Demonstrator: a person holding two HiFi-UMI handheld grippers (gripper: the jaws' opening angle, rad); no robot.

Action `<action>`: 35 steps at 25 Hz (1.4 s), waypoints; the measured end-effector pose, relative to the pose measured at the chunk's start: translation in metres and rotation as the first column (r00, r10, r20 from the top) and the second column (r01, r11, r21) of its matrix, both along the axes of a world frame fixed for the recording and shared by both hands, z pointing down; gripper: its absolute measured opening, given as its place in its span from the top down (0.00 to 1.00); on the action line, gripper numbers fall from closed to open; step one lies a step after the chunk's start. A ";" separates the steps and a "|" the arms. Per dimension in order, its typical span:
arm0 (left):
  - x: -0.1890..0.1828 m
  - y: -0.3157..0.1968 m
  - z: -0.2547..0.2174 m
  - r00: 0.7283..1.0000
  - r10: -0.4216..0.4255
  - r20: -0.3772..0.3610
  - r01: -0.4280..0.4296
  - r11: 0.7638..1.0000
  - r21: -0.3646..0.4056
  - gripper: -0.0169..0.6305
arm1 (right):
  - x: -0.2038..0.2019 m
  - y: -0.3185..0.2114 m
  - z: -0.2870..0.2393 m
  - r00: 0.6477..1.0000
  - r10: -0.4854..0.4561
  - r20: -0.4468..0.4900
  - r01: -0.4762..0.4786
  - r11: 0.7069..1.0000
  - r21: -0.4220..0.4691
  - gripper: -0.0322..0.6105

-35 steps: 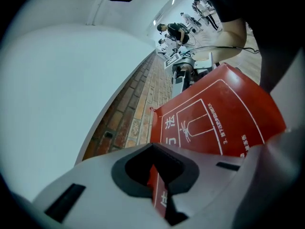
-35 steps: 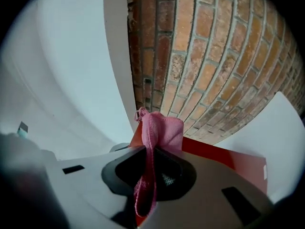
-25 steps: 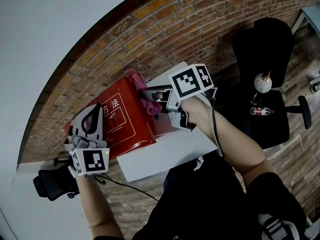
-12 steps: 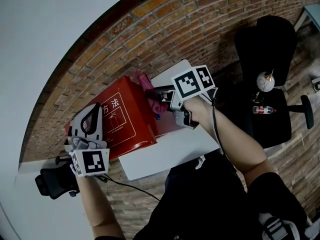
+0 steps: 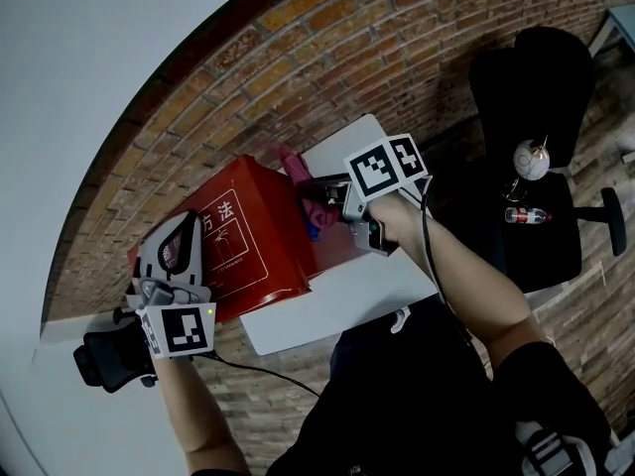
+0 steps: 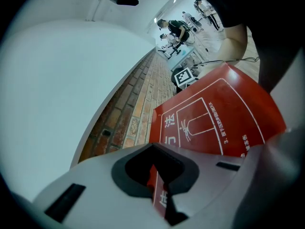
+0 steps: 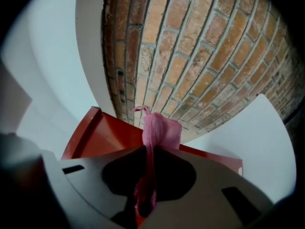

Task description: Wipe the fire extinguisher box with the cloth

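The red fire extinguisher box (image 5: 248,241) stands on a white table (image 5: 342,300) against the brick wall, its front face printed with white lines and characters (image 6: 214,123). My right gripper (image 5: 316,196) is shut on a pink cloth (image 7: 157,137), which rests against the box's right side face (image 7: 109,137) near its top edge. The cloth (image 5: 303,181) bunches out past the jaws. My left gripper (image 5: 179,251) is shut and empty, its tip lying on the box's front face at the lower left corner (image 6: 159,194).
A brick wall (image 5: 327,58) runs behind the box. A black office chair (image 5: 541,167) with a bottle (image 5: 524,215) and a round white object (image 5: 531,157) on its seat stands to the right. Another black chair base (image 5: 109,355) sits at the lower left.
The right gripper with the cloth has slid slightly right and down along the box's side. The left gripper has held its place on the box front.
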State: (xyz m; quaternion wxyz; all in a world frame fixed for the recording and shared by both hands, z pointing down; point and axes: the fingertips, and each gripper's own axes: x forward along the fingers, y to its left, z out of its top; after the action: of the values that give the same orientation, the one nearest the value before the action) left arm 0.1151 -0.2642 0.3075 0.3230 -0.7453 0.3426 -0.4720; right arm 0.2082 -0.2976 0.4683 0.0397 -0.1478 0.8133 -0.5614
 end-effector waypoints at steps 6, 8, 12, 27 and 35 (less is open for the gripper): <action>-0.002 -0.001 0.000 1.000 -0.009 0.008 0.009 1.000 -0.001 0.94 | 0.000 0.001 0.010 1.000 -0.001 0.007 0.001 1.000 -0.017 0.85; 0.000 -0.001 0.000 1.000 0.003 0.018 -0.003 1.000 -0.002 0.94 | 0.000 0.002 0.013 1.000 0.002 0.014 -0.001 1.000 -0.024 0.85; 0.000 0.000 0.000 1.000 0.004 0.021 -0.004 1.000 -0.002 0.94 | 0.000 0.003 0.019 1.000 0.004 0.021 -0.003 0.999 -0.032 0.85; -0.001 -0.001 0.001 1.000 0.004 0.022 -0.003 1.000 -0.005 0.94 | 0.000 0.009 0.038 0.999 -0.002 0.044 0.003 1.000 -0.016 0.85; -0.001 -0.001 0.000 1.000 0.004 0.019 -0.004 1.000 -0.003 0.94 | 0.001 0.011 0.052 1.000 -0.002 0.028 0.003 1.000 -0.025 0.85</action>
State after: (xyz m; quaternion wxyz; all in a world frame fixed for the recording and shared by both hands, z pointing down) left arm 0.1145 -0.2651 0.3077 0.3259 -0.7421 0.3373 -0.4789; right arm 0.2089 -0.2865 0.5199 0.0485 -0.1393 0.8059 -0.5734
